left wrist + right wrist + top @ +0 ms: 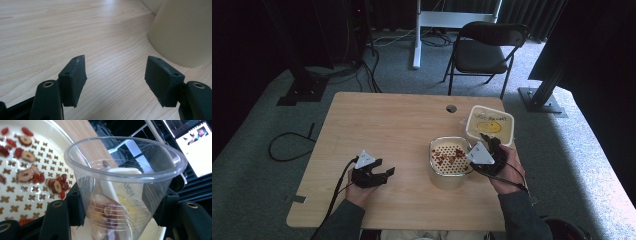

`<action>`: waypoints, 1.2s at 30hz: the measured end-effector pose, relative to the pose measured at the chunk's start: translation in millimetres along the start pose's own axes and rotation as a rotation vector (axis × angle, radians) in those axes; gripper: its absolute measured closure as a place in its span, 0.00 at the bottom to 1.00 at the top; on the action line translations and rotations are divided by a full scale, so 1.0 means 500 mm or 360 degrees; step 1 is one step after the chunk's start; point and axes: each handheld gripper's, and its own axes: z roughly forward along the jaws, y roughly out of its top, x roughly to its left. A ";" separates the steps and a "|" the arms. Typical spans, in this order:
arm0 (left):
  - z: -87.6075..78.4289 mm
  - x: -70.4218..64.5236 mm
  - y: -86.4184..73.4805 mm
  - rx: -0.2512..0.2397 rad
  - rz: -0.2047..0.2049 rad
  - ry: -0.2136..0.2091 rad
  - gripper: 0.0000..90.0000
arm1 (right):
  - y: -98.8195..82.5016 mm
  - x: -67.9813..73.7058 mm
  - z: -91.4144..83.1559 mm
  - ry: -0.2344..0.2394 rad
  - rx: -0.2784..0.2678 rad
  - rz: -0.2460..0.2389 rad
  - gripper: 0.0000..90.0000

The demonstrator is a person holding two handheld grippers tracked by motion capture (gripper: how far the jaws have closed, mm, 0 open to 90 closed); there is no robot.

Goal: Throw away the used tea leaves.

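Note:
A cream tub (447, 181) stands right of the table's middle, holding a perforated insert (15, 195) with red dried-fruit slices (449, 156) on it. My right gripper (488, 142) is at the tub's right rim, shut on a clear plastic cup (125, 165). The cup is tilted over the insert and a few slices (107, 211) lie in its bottom. My left gripper (387, 172) hovers low over bare wood left of the tub. Its jaws stand open and empty (116, 75), and the tub's wall (185, 35) is ahead on the right.
The tub's cream lid (490, 125) lies upside down behind the right hand, near the table's right edge. A cable hole (451, 108) is at the table's far side. Beyond the table are a folding chair (484, 50) and floor cables (287, 145).

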 end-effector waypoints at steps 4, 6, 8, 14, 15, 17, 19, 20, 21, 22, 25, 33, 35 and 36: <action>0.001 -0.001 0.000 0.0004 0.0002 -0.0001 0.38 | 0.013 0.004 0.000 -0.0045 0.0061 -0.0188 0.44; 0.001 -0.001 0.000 0.0003 0.0001 -0.0002 0.38 | 0.020 0.007 0.000 -0.0074 0.0083 -0.0261 0.44; 0.001 -0.001 0.000 0.0002 0.0001 -0.0001 0.38 | 0.028 0.010 -0.002 -0.0102 0.0094 -0.0335 0.44; 0.001 -0.001 0.000 0.0005 0.0004 -0.0002 0.38 | 0.043 0.025 0.000 -0.0167 0.0135 -0.0579 0.44; 0.002 -0.001 0.000 0.0006 0.0005 -0.0001 0.38 | 0.045 0.028 0.000 -0.0170 0.0136 -0.0612 0.44; 0.002 -0.001 0.000 0.0007 0.0003 -0.0001 0.38 | 0.048 0.034 0.001 -0.0195 0.0157 -0.0685 0.44; 0.002 -0.001 0.000 0.0006 0.0004 -0.0001 0.38 | 0.049 0.037 0.002 -0.0212 0.0172 -0.0738 0.44; 0.002 -0.001 0.000 0.0007 0.0005 -0.0001 0.38 | 0.050 0.039 0.003 -0.0220 0.0172 -0.0751 0.44; 0.002 -0.001 0.000 0.0007 0.0005 -0.0001 0.38 | 0.050 0.040 0.003 -0.0230 0.0180 -0.0775 0.44; 0.002 -0.001 0.000 0.0008 0.0003 -0.0002 0.38 | 0.050 0.042 0.004 -0.0244 0.0190 -0.0797 0.44; 0.002 -0.001 0.000 0.0008 0.0004 -0.0001 0.38 | 0.050 0.045 0.004 -0.0272 0.0188 -0.0860 0.44; 0.004 -0.001 -0.001 0.0012 0.0004 -0.0004 0.38 | 0.047 0.051 0.004 -0.0316 0.0206 -0.0974 0.44; 0.004 -0.001 -0.001 0.0015 0.0005 -0.0005 0.38 | 0.047 0.053 0.004 -0.0321 0.0203 -0.0991 0.44; 0.004 -0.001 -0.001 0.0015 0.0005 -0.0005 0.38 | 0.047 0.053 0.004 -0.0320 0.0200 -0.1001 0.44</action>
